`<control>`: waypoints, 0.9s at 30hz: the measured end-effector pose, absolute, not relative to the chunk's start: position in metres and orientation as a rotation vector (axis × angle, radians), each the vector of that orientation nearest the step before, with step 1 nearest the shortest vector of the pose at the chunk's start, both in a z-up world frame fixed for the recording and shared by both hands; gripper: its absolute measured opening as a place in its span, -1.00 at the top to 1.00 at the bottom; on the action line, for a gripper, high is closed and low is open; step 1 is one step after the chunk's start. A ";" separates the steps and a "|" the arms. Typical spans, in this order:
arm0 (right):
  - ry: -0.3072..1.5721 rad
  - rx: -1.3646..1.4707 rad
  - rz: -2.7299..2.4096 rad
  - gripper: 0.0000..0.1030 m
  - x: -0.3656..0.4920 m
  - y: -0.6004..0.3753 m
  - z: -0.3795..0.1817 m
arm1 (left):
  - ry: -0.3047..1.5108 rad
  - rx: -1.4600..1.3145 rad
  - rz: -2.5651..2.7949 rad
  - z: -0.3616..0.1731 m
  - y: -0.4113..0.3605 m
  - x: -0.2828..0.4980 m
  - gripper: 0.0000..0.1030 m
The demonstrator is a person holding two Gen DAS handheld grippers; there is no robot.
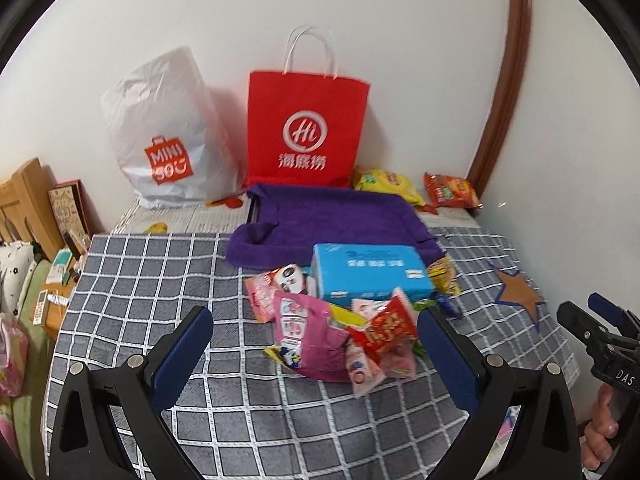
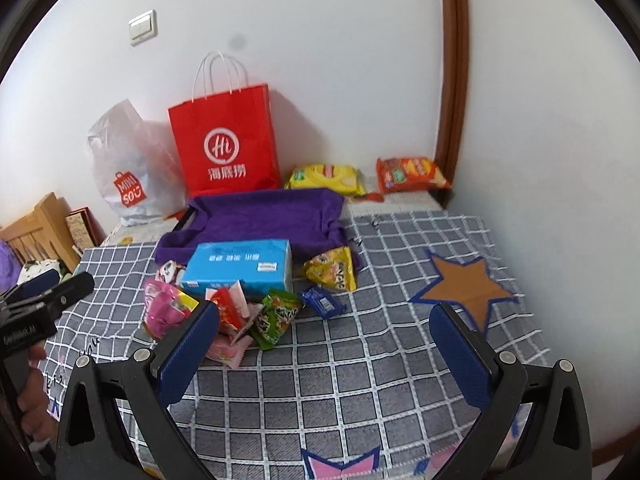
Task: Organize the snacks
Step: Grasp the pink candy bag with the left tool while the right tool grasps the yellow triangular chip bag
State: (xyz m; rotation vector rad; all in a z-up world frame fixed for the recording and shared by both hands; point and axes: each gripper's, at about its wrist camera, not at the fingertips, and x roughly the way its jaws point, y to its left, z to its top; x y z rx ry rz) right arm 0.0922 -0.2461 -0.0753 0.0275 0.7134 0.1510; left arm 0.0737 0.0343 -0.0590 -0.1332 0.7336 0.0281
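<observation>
On a bed covered with a grey checked blanket point(image 2: 320, 380), a heap of snack packets point(image 1: 340, 336) lies unsorted beside a blue box point(image 1: 372, 276). Left gripper point(image 1: 316, 356) and right gripper point(image 2: 324, 356) hover empty, fingers spread wide; the heap sits just beyond the left fingers, likely the first pick, with a red paper bag point(image 1: 306, 128) well beyond against the wall.

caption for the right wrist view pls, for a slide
Open right tool over a checked cloth, snack pile beside a blue box.

right tool point(image 2: 324, 354) spread, empty | snack pile point(image 2: 240, 308) beside blue box point(image 2: 240, 270) | checked blanket point(image 2: 360, 360)
</observation>
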 end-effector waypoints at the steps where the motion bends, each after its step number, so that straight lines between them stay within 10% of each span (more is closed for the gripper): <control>1: 0.725 0.039 0.160 -1.00 0.098 -0.249 -0.082 | 0.743 -0.135 0.032 -0.063 0.036 0.077 -0.98; 27: 0.897 -0.063 0.198 -0.84 0.273 -0.242 -0.218 | 0.920 -0.266 0.075 -0.149 0.086 0.156 -0.78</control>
